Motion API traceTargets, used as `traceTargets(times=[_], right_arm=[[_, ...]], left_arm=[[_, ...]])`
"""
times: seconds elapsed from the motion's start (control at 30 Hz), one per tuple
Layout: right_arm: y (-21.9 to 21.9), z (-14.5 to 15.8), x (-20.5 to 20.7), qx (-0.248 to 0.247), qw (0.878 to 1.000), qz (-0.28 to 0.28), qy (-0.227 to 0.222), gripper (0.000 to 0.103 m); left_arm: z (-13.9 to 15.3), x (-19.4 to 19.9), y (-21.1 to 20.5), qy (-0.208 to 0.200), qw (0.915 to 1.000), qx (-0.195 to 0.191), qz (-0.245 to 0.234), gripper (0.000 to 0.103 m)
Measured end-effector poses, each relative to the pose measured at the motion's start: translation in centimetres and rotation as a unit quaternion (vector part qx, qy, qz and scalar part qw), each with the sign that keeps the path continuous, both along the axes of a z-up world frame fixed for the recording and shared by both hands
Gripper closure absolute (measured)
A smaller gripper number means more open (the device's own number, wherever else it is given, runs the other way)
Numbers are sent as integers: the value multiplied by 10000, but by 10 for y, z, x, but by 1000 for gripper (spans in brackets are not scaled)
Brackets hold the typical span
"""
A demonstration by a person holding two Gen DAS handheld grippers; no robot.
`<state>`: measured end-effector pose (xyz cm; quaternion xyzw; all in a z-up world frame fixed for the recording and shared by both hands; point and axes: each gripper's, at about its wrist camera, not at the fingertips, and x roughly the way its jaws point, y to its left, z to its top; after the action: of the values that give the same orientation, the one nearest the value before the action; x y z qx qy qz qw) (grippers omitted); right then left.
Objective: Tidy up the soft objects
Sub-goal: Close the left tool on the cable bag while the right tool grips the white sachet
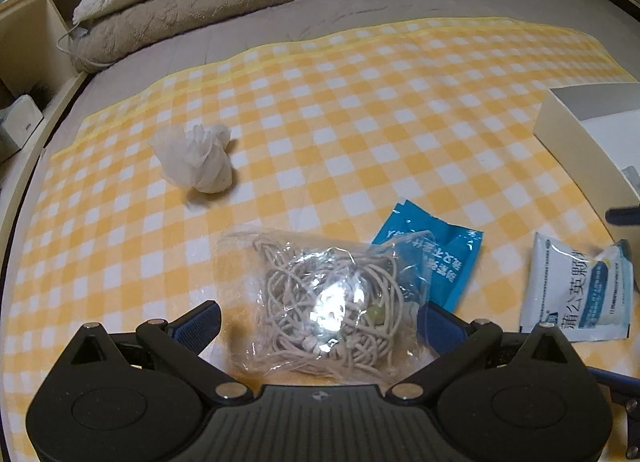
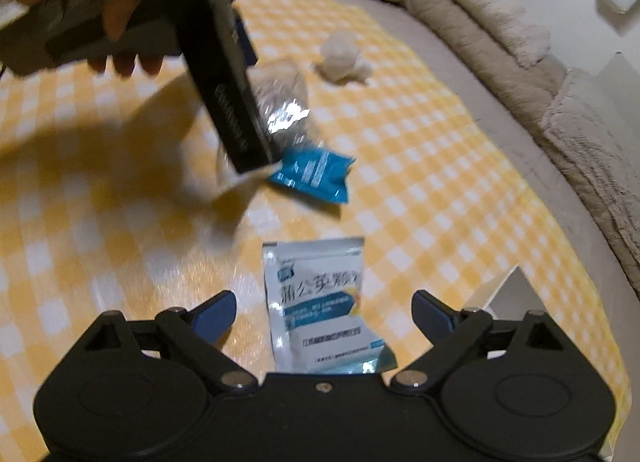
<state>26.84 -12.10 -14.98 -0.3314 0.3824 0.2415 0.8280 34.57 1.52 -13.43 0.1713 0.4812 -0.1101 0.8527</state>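
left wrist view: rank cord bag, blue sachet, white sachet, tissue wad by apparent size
1. cord bag, nearest the lens, so inflated
2. white sachet
3. blue sachet, partly under the bag, and tissue wad, farther off: too close to rank

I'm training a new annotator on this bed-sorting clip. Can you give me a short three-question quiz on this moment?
1. True or false: the left gripper is open around the clear bag of cord.
2. What lies between the right gripper fingers? A) white medicine sachet B) crumpled white tissue C) blue sachet
3. Fill in: the clear bag partly overlaps the ___ sachet.

Key: 1 true; 2 A; 3 blue.
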Motion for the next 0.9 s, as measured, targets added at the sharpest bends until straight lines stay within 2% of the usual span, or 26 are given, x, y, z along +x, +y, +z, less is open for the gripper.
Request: traceTargets(times=[0.17, 0.33, 0.4, 0.6, 0.7, 0.73, 0.83, 0.9], right_arm=[[-2, -7, 3, -32, 9999, -34, 97, 14], [-7, -6, 9, 131, 9994, -156, 274, 27], [-9, -5, 11, 209, 9987, -247, 385, 39], [-6, -3, 10, 163, 9987, -255, 418, 45], [-5, 2, 10, 273, 9984, -305, 401, 59], [-5, 5, 11, 339, 9981, -365, 375, 79], [-9, 14, 15, 581, 9955, -634, 399, 81], [-9, 17, 13, 551, 9958, -655, 335, 82]], left_arm=[[-4, 5, 3, 130, 9998, -129, 54, 9], [-4, 5, 6, 171, 9993, -298, 168, 14], [-3, 4, 7, 179, 9989, -358, 242, 16], [2, -1, 7, 150, 9987, -374, 305, 24], [6, -4, 10, 115, 9984, -402, 390, 27], [7, -5, 10, 94, 9982, -407, 422, 27], [13, -10, 11, 17, 9980, -431, 472, 28], [19, -14, 11, -45, 9976, -491, 491, 29]])
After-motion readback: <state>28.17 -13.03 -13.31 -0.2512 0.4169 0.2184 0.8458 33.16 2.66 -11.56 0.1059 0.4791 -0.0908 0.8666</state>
